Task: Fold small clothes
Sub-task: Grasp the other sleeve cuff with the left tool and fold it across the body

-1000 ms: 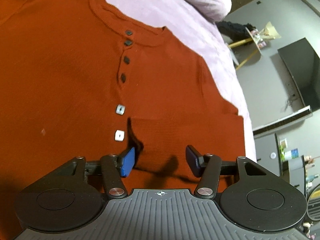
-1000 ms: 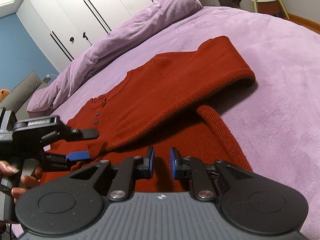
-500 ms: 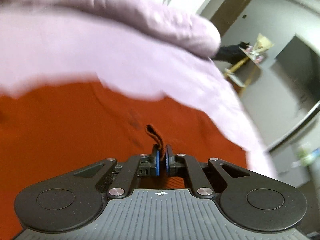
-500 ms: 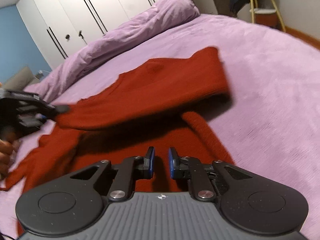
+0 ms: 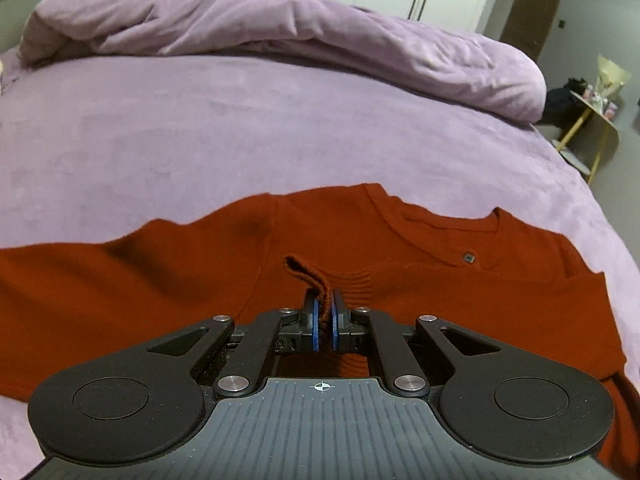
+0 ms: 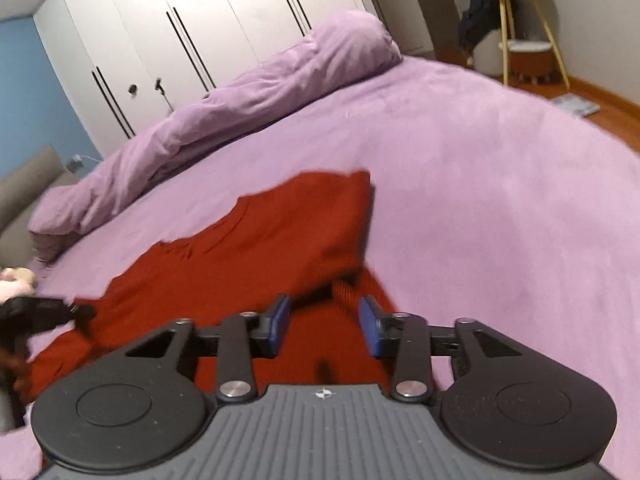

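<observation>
Premises are identified as a home bedroom. A wide bed covered in lilac fabric is observed, with a rolled duvet of the same colour laid along its far edge. White fitted wardrobe doors are recorded behind it, beside a blue wall. A yellow-legged side table is noted on wooden flooring at far right.

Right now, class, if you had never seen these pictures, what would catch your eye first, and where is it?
The rust-red knitted button-neck sweater stands out first, spread across the lilac velvety bedspread. Next comes the left hand-held gripper, shut on the sweater's ribbed cuff at the bottom centre of its view. The right hand-held gripper hangs open over the sweater's near edge, and a rolled lilac duvet lies along the far side.
</observation>
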`<state>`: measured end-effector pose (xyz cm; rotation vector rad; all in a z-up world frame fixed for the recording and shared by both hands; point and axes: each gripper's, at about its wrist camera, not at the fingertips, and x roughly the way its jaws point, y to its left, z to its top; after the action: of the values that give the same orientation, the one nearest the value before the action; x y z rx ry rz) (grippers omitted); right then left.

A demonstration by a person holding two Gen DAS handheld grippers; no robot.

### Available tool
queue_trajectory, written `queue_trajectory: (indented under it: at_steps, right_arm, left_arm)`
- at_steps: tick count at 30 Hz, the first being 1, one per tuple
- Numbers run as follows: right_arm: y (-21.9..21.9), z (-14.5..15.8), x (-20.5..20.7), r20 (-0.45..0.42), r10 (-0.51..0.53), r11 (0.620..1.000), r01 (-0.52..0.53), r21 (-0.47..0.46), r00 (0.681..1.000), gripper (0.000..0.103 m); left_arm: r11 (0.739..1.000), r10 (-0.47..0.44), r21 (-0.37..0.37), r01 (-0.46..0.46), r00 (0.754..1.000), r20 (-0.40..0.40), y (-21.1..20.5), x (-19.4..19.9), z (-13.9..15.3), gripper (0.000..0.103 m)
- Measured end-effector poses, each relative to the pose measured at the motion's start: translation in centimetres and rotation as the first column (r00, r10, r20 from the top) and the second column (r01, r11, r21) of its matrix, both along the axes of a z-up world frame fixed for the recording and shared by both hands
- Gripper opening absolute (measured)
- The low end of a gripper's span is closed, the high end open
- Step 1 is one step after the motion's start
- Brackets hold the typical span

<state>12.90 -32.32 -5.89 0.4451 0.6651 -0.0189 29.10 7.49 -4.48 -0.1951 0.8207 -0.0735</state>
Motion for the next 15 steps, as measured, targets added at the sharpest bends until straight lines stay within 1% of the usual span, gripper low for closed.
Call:
queue_trajectory:
  at_steps: [2, 5, 6, 8, 9, 10, 11, 13, 15]
  right_arm:
    - [0.3, -0.1, 3.0, -0.022, 0.009, 0.998, -0.010, -0.054, 1.000, 0.043]
    - [0.9, -1.5, 7.7, -0.110, 0.009, 0.992, -0.023, -0.124, 0.994, 0.043]
    - [1.0, -2.0, 9.0, -0.139, 0.001, 0.991, -0.020, -0.135, 0.990, 0.043]
    - [1.0, -3.0, 11.0, -0.176, 0.008, 0.993, -0.029, -0.115, 0.984, 0.041]
    - [1.1, -3.3, 11.6, -0.179, 0.002, 0.993, -0.023, -0.112, 0.984, 0.025]
    - [1.2, -3.2, 11.8, -0.155, 0.005, 0.993, -0.023, -0.115, 0.988, 0.013]
    - [1.6, -3.0, 11.9, -0.130, 0.015, 0.991, -0.033, -0.133, 0.991, 0.008]
    - [2.6, -2.3, 11.7, -0.074, 0.018, 0.972, -0.035, -0.232, 0.997, 0.007]
    - [2.9, -2.2, 11.5, -0.032, 0.006, 0.962, -0.014, -0.272, 0.999, 0.007]
  left_arm:
    - [1.000, -0.010, 0.000, 0.010, 1.000, 0.014, -0.2, 0.2, 0.3, 0.007]
    - [0.999, -0.029, 0.022, 0.028, 0.999, 0.046, 0.0, 0.9, 0.8, 0.007]
    - [0.999, -0.037, 0.030, 0.035, 0.997, 0.061, 0.1, 1.0, 1.0, 0.007]
    - [0.998, -0.047, 0.052, 0.043, 0.995, 0.086, 0.1, 1.3, 1.4, 0.007]
    - [0.997, -0.049, 0.063, 0.043, 0.994, 0.097, 0.1, 1.6, 1.4, 0.007]
    - [0.996, -0.050, 0.075, 0.042, 0.993, 0.110, 0.0, 1.8, 1.5, 0.007]
    - [0.995, -0.051, 0.090, 0.040, 0.991, 0.124, -0.2, 1.8, 1.5, 0.007]
    - [0.991, -0.053, 0.128, 0.033, 0.987, 0.150, -0.5, 2.0, 1.5, 0.007]
    - [0.987, -0.055, 0.156, 0.033, 0.989, 0.140, -0.8, 2.3, 0.7, 0.007]
